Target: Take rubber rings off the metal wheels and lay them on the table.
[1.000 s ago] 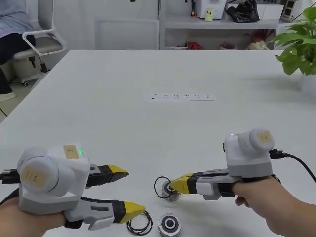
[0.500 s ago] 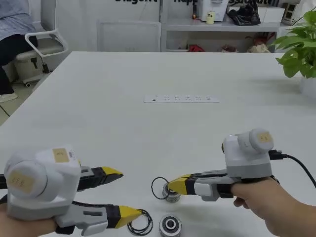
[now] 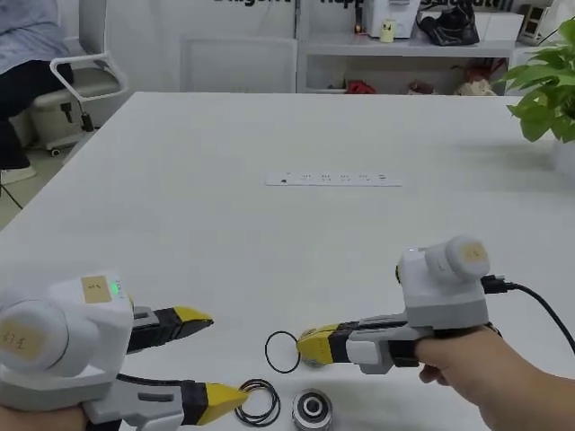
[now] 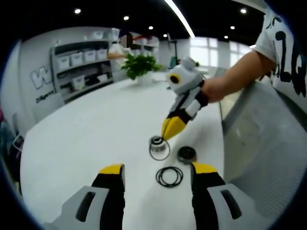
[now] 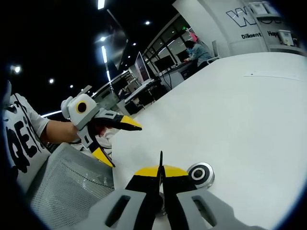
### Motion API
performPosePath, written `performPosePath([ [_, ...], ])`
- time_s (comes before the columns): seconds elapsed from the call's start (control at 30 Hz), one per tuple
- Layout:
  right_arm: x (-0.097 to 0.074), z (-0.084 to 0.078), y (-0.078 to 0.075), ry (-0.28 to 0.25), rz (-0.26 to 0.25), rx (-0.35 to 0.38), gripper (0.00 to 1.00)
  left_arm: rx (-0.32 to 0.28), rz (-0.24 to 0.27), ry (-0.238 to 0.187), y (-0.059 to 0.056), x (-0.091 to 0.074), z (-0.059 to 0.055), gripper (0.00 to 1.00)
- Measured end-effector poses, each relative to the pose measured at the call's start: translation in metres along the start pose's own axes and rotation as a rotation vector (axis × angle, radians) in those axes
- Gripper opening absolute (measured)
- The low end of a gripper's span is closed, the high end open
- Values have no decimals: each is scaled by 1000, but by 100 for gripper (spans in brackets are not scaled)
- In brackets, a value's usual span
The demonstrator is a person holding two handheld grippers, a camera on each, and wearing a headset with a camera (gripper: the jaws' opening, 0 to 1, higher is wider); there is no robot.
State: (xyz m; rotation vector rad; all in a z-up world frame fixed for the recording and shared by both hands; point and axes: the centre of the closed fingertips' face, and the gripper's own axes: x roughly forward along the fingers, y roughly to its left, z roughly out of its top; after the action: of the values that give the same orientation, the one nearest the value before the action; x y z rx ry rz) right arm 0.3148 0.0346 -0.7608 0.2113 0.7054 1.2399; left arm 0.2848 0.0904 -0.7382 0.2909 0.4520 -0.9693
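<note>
A black rubber ring (image 3: 281, 351) juts from the pressed-together jaws of the right gripper (image 3: 305, 346), low over the near end of the white table (image 3: 269, 242). A metal wheel (image 4: 156, 141) sits partly hidden under its yellow tips. A second wheel (image 3: 311, 409) and loose rings (image 3: 258, 401) lie just nearer, where the left gripper (image 3: 218, 357) hovers, jaws spread. A socket strip (image 3: 332, 179) lies mid-table, with a plant (image 3: 548, 85) at far right.

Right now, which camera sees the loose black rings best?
The left gripper view: the black rings lie whole on the table just ahead of its open jaws. The head view shows them low down, partly behind the left gripper's yellow tip.
</note>
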Motion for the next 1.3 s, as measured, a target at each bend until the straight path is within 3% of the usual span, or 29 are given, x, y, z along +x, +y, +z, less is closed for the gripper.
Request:
performPosePath([
  [0.73, 21, -20, 22, 75, 67, -2, 0, -10, 6, 15, -1, -5, -9, 56],
  [1.3, 25, -30, 21, 107, 64, 0, 0, -11, 0, 25, -4, -4, -11, 56],
])
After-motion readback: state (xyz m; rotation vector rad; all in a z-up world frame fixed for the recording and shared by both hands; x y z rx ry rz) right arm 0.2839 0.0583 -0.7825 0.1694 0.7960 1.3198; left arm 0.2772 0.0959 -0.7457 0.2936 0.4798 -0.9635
